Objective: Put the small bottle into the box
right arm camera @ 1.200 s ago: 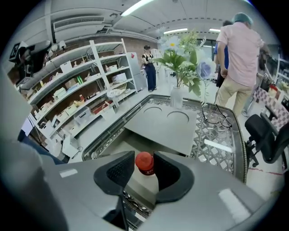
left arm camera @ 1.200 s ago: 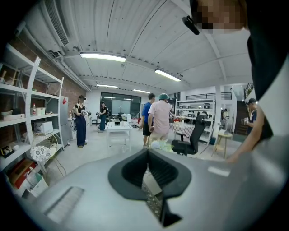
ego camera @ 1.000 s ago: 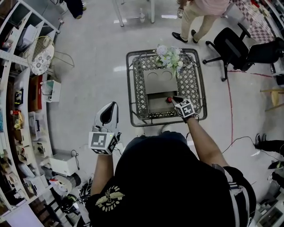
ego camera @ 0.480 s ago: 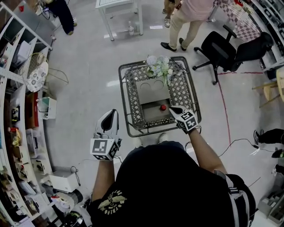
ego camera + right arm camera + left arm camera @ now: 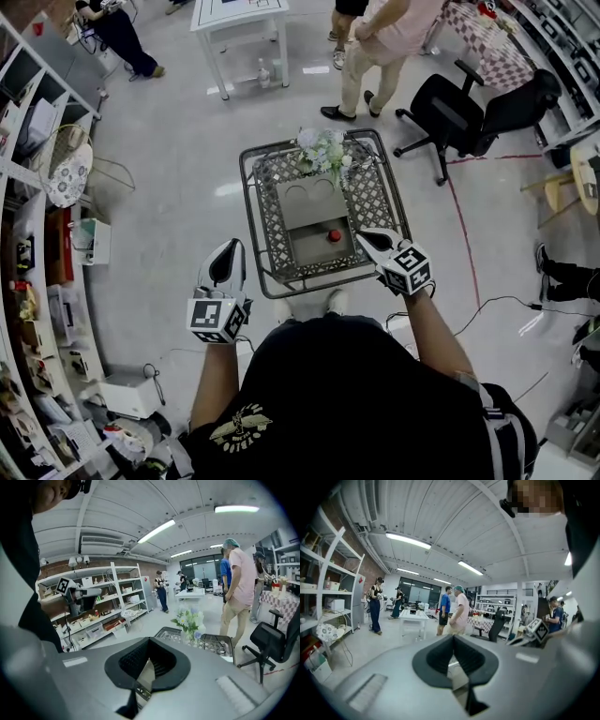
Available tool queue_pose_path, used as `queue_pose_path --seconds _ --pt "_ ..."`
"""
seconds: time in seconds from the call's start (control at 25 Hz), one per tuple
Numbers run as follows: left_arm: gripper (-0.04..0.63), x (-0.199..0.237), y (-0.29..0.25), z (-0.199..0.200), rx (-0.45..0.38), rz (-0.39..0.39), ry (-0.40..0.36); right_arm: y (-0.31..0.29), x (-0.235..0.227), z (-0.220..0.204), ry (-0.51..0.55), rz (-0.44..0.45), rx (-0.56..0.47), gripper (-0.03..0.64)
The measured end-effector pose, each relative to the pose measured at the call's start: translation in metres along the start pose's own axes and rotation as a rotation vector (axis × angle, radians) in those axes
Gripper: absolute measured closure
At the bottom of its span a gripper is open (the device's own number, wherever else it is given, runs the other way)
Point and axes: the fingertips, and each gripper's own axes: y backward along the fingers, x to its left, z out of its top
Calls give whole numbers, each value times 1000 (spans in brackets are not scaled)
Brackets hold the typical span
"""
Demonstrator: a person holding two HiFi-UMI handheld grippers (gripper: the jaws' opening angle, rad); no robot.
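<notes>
Since the earlier frame, the right gripper [image 5: 367, 239] is drawn back over the desk [image 5: 258, 225] edge, clear of the box [image 5: 309, 246], fingers shut and empty, like the left gripper's [image 5: 228, 258]. The small bottle [image 5: 335, 235] is seated in the box and could be toppled if the desk is bumped.

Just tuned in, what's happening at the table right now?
A person stands at the table with a gripper in each hand. The box sits open on it, and a small red thing, likely the bottle, lies inside. The right gripper hangs shut and empty over the table's near right part, its tip beside the box. The left gripper is shut and empty too, held off the table's left side. Flowers stand at the far edge.
</notes>
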Motion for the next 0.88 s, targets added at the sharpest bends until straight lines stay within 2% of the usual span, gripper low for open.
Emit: queue_pose_path --seconds 0.12,0.28,0.68,0.88 --pt "595 -7 -6 -2 30 -15 -66 24 7 36 22 7 -57 609" --pt "595 -20 -14 4 23 -42 -79 54 9 72 46 1 -124 609" --pt "595 -50 -24 16 -22 -34 -68 103 5 96 26 22 -195 609" --pt "595 -66 -25 15 -21 -20 -73 125 -1 106 67 38 -219 609"
